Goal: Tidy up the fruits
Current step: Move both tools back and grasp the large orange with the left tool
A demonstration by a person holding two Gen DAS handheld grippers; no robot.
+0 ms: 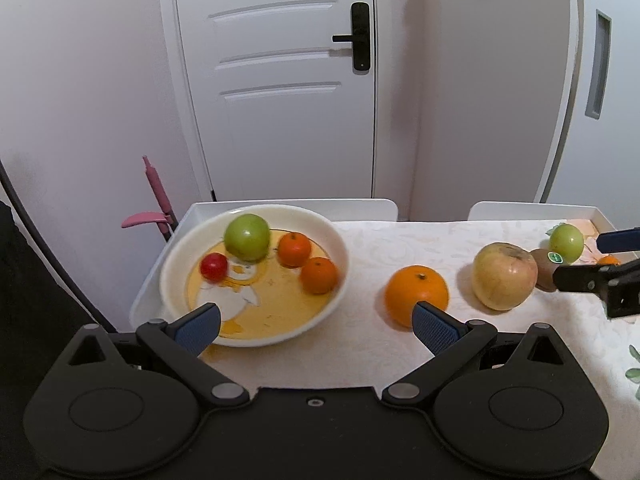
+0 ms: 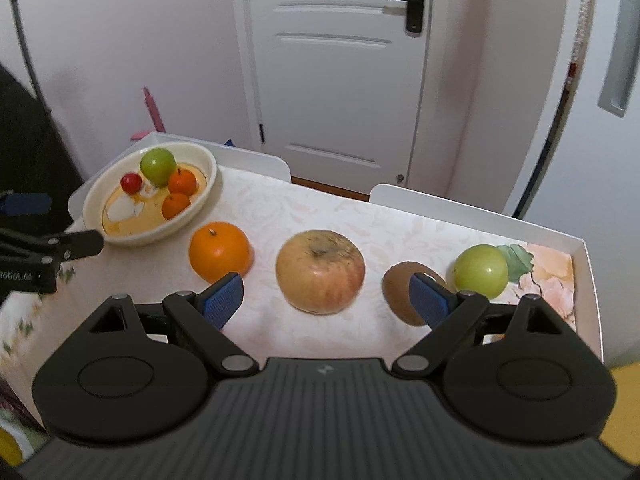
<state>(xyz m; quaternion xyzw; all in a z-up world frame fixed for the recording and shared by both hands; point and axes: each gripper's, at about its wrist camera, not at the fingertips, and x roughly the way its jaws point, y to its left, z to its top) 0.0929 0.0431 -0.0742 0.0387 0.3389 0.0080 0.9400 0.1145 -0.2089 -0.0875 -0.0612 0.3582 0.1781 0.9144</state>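
Observation:
A white bowl with a yellow inside holds a green apple, a small red fruit and two small oranges. On the tablecloth to its right lie a large orange, a big yellow-red apple, a kiwi and a small green apple. My left gripper is open and empty, between bowl and large orange. My right gripper is open and empty, just before the big apple, with the large orange left and the kiwi right.
The table has a pale floral cloth and raised white edges. A white door and pink walls stand behind it. A pink-handled tool leans at the far left corner. The bowl sits at the table's left end.

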